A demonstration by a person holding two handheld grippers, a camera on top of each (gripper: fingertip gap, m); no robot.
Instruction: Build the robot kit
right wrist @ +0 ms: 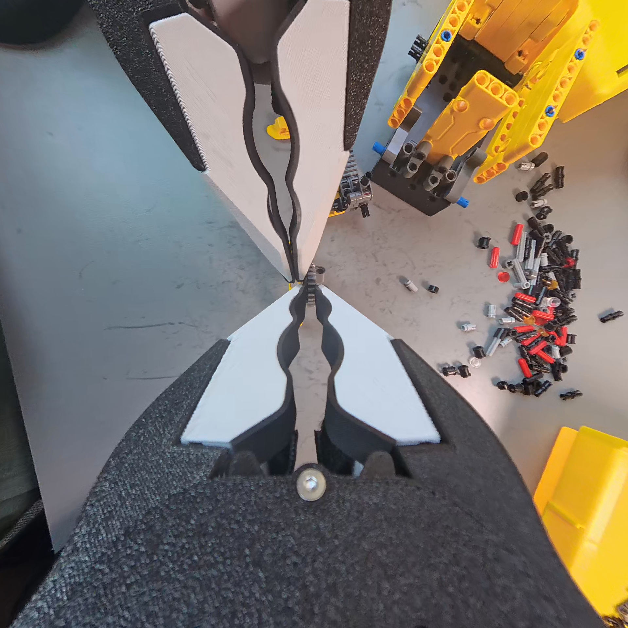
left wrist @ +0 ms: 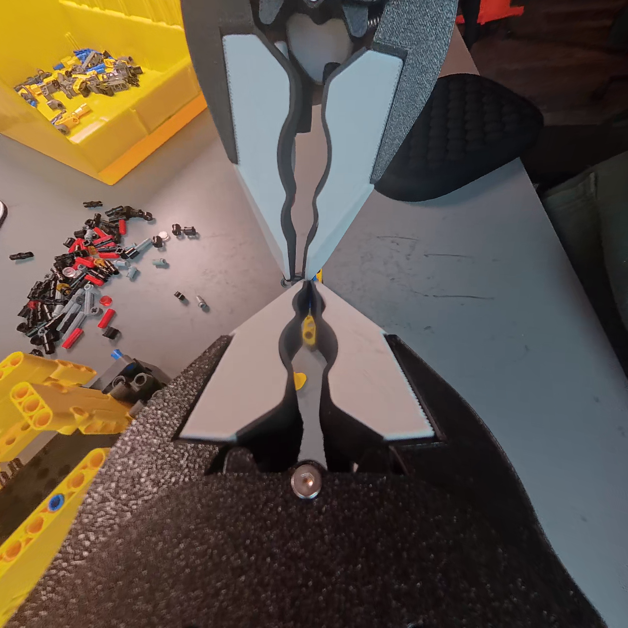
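A yellow beam [left wrist: 309, 331] is gripped by the left tongs [left wrist: 304, 284]; a grey gear [right wrist: 311, 289] is gripped by the right tongs [right wrist: 308, 288], tip to tip above the surface [right wrist: 102, 204].

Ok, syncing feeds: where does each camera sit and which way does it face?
Left wrist view: on the left tool, pinching a yellow piece, looking along its fingers at the grey table; right tool opposite.
Right wrist view: on the right tool, pinching a grey gear, facing the left tool.
Shared: both tools tip to tip, pin pile, yellow model.
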